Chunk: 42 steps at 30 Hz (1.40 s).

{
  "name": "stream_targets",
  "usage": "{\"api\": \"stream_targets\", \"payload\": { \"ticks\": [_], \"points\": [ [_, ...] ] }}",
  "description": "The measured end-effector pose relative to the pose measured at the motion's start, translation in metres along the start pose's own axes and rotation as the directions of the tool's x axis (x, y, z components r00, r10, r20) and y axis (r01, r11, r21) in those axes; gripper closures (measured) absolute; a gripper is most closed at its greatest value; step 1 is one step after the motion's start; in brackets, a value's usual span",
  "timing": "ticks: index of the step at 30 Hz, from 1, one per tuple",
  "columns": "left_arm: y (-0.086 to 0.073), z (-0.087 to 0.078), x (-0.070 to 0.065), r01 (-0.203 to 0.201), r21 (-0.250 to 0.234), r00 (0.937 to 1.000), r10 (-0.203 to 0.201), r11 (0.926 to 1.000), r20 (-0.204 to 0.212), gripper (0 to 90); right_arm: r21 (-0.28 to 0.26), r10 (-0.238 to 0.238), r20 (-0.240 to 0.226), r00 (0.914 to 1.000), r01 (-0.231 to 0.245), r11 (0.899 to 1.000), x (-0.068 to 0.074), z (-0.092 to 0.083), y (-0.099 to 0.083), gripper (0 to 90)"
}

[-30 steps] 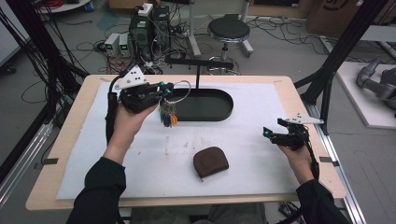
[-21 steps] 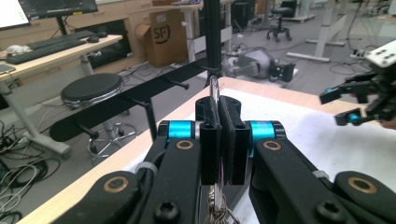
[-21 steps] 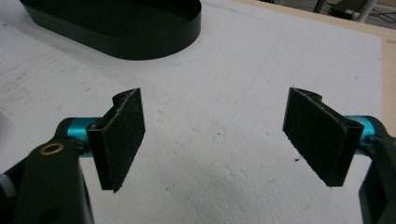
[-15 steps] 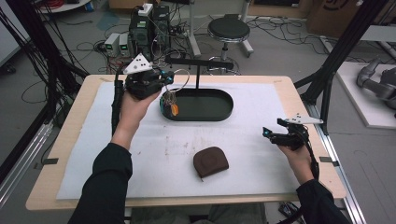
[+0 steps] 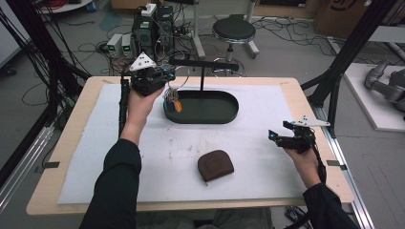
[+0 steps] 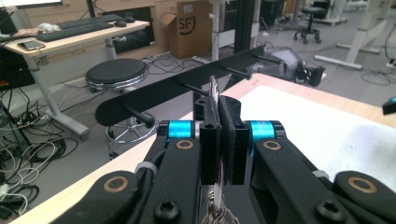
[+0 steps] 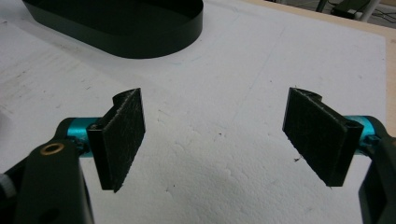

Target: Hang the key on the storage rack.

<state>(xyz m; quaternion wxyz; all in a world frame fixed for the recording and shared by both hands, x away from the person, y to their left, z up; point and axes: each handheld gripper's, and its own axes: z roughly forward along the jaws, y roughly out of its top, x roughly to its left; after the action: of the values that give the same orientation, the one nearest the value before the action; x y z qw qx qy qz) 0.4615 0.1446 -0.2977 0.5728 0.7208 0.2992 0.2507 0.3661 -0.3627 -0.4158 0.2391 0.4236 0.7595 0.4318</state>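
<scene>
The left gripper (image 5: 165, 78) is lifted above the far left part of the table, its jaws pressed together on the metal ring of a bunch of keys (image 5: 172, 101), which dangles below it over the left end of the black oval tray (image 5: 224, 114). In the left gripper view the ring (image 6: 214, 95) stands up thin between the closed pads, and just beyond it runs the black hook rack (image 6: 154, 95), its pegs pointing toward the camera; the ring looks close to the pegs but not on any of them. So the pickup and the lift look finished, and what seems left is to slip the ring over a peg and let go. The right gripper (image 5: 279, 138) rests low near the right edge of the white mat (image 5: 95, 157), its jaws spread wide with nothing between them, as the right gripper view shows over bare mat. A brown pouch (image 5: 216, 165) lies closed on the near middle of the mat, apart from both grippers, and appears untouched
</scene>
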Motion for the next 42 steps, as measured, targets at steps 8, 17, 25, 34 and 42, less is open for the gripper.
{"api": "stream_targets", "payload": {
  "ticks": [8,17,25,34,42],
  "points": [
    [-0.005,0.006,0.017,0.037,0.002,0.9988,-0.037,0.9993,-0.031,86.4,0.004,-0.002,-0.005,1.0,0.002,1.0,0.0,0.002,0.0,21.6],
    [-0.015,0.015,0.028,0.093,0.012,0.9949,-0.092,0.9956,-0.04,86.4,0.004,0.0,-0.002,1.0,0.0,1.0,-0.001,0.002,0.0,21.6],
    [-0.022,0.017,0.031,0.113,0.006,0.9928,-0.113,0.9935,-0.039,86.4,0.005,-0.001,-0.007,1.0,0.001,1.0,0.0,0.002,0.0,21.6],
    [-0.029,0.018,0.035,0.138,0.0,0.9892,-0.138,0.9904,-0.049,86.4,0.003,-0.004,-0.008,1.0,0.004,1.0,0.0,0.002,0.0,21.7],
    [-0.034,0.019,0.038,0.158,-0.015,0.9862,-0.159,0.9873,-0.049,86.3,0.008,-0.009,-0.011,0.9999,0.01,1.0,0.001,0.003,0.0,21.7]
  ]
}}
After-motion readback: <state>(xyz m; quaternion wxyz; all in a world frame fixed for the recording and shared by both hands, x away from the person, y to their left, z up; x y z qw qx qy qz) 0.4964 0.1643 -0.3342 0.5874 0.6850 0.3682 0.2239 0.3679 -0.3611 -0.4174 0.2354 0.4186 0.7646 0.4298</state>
